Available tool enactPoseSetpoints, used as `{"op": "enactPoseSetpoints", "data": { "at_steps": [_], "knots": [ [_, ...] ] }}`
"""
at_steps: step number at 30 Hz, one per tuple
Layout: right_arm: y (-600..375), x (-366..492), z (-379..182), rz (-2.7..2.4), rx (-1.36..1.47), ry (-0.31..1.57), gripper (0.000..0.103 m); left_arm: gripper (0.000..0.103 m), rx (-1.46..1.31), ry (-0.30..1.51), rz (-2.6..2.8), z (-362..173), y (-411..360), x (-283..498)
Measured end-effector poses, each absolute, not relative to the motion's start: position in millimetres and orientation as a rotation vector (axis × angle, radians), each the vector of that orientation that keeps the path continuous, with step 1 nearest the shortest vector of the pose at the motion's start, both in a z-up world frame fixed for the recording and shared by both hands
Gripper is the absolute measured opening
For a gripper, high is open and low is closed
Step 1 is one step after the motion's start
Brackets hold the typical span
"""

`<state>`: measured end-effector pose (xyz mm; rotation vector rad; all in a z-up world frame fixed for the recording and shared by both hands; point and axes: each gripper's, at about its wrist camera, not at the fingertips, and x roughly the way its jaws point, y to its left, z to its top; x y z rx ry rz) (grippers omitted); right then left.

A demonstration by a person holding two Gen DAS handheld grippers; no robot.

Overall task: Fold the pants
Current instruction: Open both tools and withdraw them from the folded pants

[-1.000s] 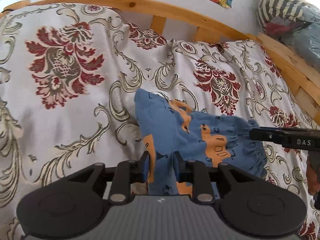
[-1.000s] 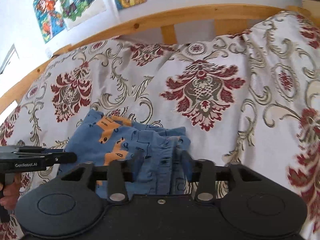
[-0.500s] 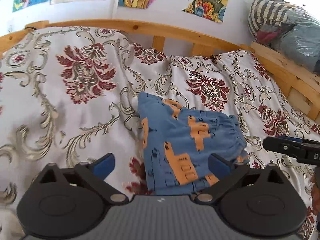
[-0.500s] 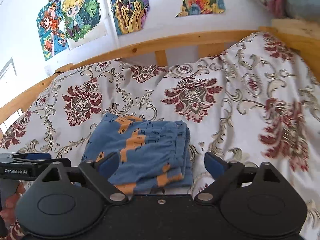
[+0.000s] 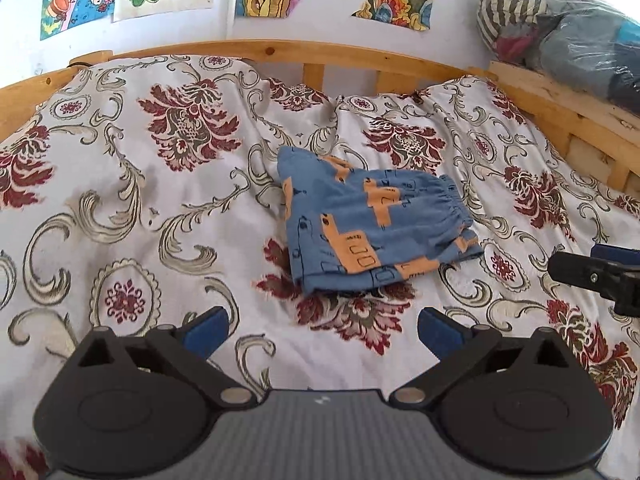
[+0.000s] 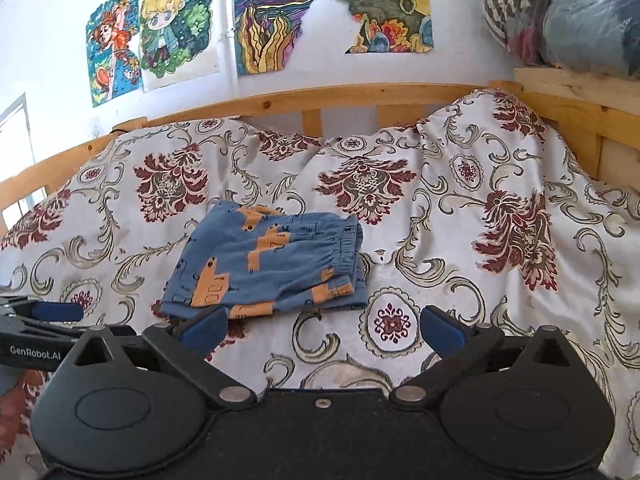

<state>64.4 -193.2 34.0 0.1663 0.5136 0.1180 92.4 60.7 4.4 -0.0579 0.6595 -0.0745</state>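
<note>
Floral-patterned cream and maroon bedspread (image 5: 132, 220) covers bed. Pale wooden bed rail (image 5: 280, 50) beyond, colourful drawings on white wall (image 6: 264, 12) above. Clear plastic bag of bundled clothes (image 5: 560, 28) up right on wooden ledge. Nothing between grippers and garment.

Folded blue pants with orange print (image 5: 368, 220) lie flat, ahead of left gripper (image 5: 322, 326), fingers spread wide, empty. Right gripper (image 6: 322, 326) likewise spread, empty; pants ahead-left, near its left fingertip.
</note>
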Motion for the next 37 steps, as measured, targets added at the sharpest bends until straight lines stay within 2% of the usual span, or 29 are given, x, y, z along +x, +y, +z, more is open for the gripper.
{"op": "enactPoseSetpoints", "data": {
  "at_steps": [37],
  "knots": [
    [-191.0, 60.4, 19.1, 0.133, 0.2, 0.55, 0.102, 0.103, -0.038, 0.702, -0.048, -5.6, 60.3, 88.7]
  ]
}}
